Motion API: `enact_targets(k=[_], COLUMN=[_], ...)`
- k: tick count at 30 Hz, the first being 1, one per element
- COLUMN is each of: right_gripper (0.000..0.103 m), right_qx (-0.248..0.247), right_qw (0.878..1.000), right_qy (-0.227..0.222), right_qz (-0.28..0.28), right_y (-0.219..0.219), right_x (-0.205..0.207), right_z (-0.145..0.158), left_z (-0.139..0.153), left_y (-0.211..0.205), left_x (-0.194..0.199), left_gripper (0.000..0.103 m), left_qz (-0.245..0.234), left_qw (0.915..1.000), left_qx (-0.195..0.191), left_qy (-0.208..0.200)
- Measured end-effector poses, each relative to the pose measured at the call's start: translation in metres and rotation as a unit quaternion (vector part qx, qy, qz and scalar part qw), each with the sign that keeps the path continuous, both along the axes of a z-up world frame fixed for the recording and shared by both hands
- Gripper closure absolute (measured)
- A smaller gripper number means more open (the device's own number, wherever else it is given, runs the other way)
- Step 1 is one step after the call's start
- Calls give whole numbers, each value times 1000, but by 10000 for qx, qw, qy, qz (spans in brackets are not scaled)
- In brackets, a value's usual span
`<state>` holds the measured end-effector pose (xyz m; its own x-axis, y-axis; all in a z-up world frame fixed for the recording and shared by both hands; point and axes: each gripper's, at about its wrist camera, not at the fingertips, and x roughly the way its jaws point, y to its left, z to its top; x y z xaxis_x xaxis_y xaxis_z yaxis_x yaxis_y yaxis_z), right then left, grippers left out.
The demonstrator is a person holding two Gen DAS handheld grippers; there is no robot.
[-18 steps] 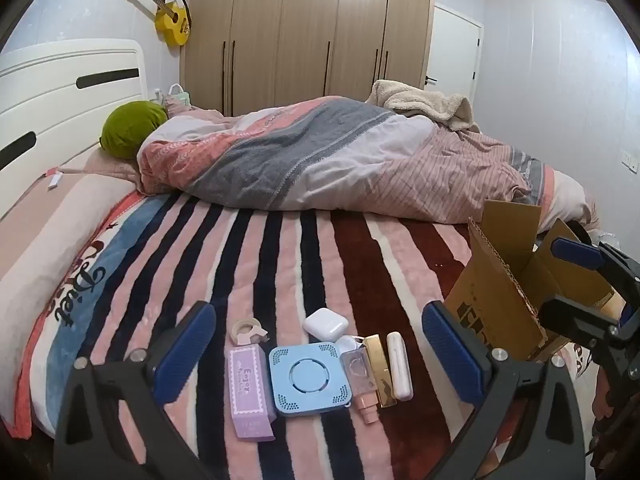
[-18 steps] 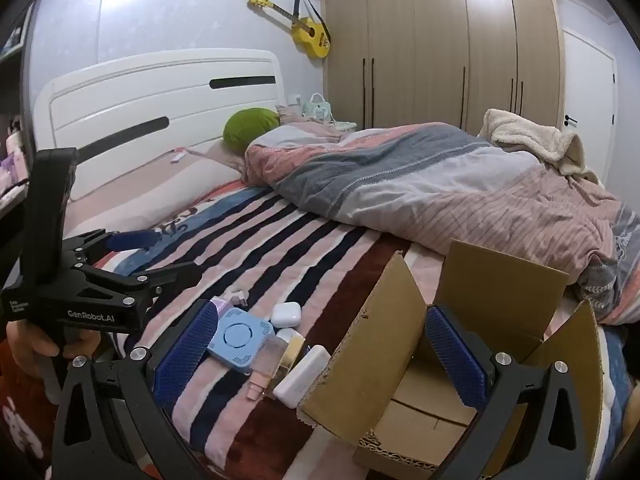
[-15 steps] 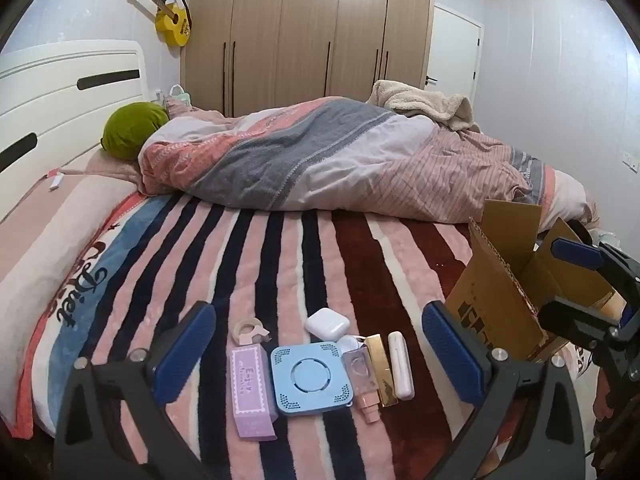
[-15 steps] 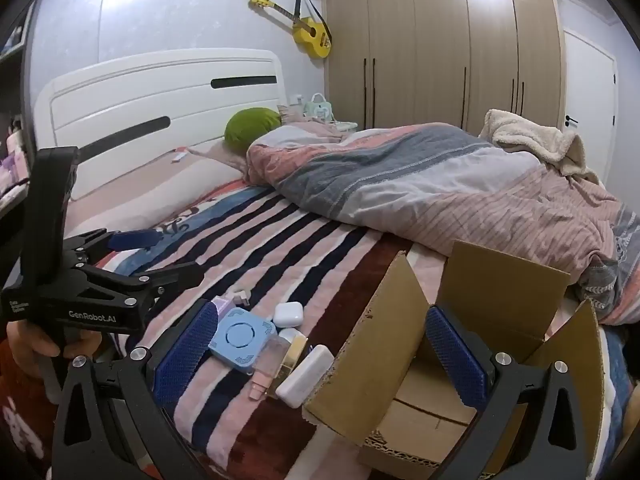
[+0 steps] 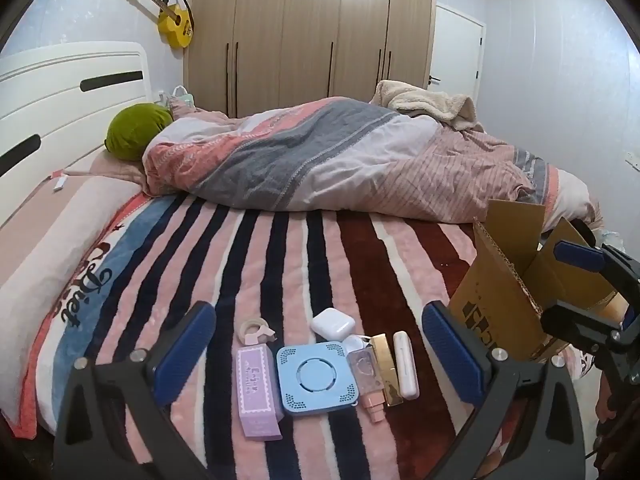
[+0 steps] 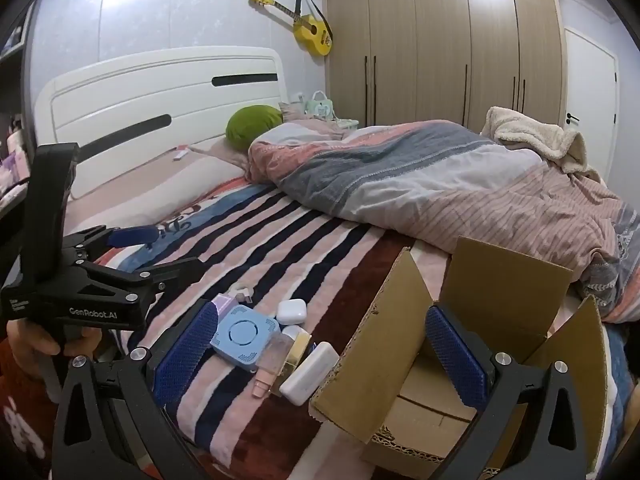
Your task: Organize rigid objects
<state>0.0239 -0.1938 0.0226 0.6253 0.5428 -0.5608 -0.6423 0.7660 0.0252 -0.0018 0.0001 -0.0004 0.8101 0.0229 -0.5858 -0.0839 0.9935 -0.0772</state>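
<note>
Several small objects lie in a row on the striped blanket: a purple box, a blue square device, a pink bottle, a gold bar, a white case, a white earbud case and a tape roll. An open cardboard box stands to their right. My left gripper is open and empty, hovering just in front of the row. My right gripper is open and empty, over the box's left flap.
A rumpled duvet covers the far half of the bed. A green pillow and a white headboard are at the left. Wardrobes stand behind. The bed's near edge runs under the grippers.
Both views have shifted slightly; the objects sit a little higher and further right in the left wrist view. Nothing on the bed has moved.
</note>
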Motion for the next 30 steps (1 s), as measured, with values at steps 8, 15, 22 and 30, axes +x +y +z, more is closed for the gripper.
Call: enact_targets(k=[8, 15, 22, 30], right_gripper=[0, 0, 0, 0], right_qx=[-7, 1, 9, 10], right_qw=[10000, 10000, 10000, 10000], right_qy=[29, 48, 72, 68], right_qz=[9, 4, 9, 12], right_y=[2, 3, 3, 5], right_x=[-1, -2, -1, -3], right_z=[-3, -4, -4, -7], left_z=[0, 0, 0, 0], left_y=[1, 1, 4, 5], left_x=[0, 0, 0, 0], left_gripper=[0, 0, 0, 0], left_qz=[-13, -9, -3, 3], left_qw=[10000, 10000, 10000, 10000], left_qx=[-7, 9, 9, 22], left_qy=[10, 11, 11, 4])
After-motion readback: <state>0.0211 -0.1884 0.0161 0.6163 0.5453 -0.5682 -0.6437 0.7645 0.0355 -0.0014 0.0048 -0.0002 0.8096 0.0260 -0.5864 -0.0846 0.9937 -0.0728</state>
